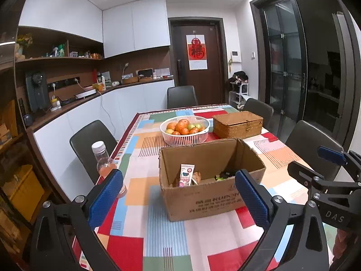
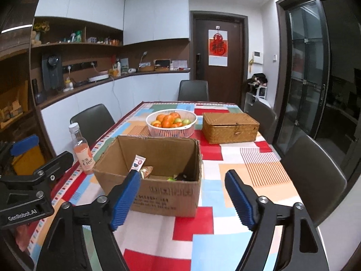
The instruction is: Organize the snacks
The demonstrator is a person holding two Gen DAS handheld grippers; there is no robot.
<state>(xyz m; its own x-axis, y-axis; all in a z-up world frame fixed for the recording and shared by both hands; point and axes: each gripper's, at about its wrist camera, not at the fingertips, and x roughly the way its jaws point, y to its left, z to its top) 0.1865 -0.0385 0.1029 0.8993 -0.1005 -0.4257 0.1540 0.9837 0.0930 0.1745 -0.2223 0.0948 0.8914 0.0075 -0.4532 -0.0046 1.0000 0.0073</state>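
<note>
Left wrist view: left gripper (image 1: 179, 193) and right gripper (image 2: 181, 196) both hanging released, gripping nothing. Juice bottle (image 1: 106, 166) sitting mid-left at table edge (image 1: 117, 152), stray swing probably tipping it.

We see a dining room with white cabinets (image 1: 135, 27), a dark wooden door (image 2: 217, 52), grey chairs (image 2: 312, 178) and glass sliding doors (image 1: 286, 61).

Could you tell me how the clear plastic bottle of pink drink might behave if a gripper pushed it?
The clear plastic bottle with a white cap stands tall and narrow, so it would probably tip. It stands near the table's edge, so it might fall off. Its smooth sides look slippery.
</note>
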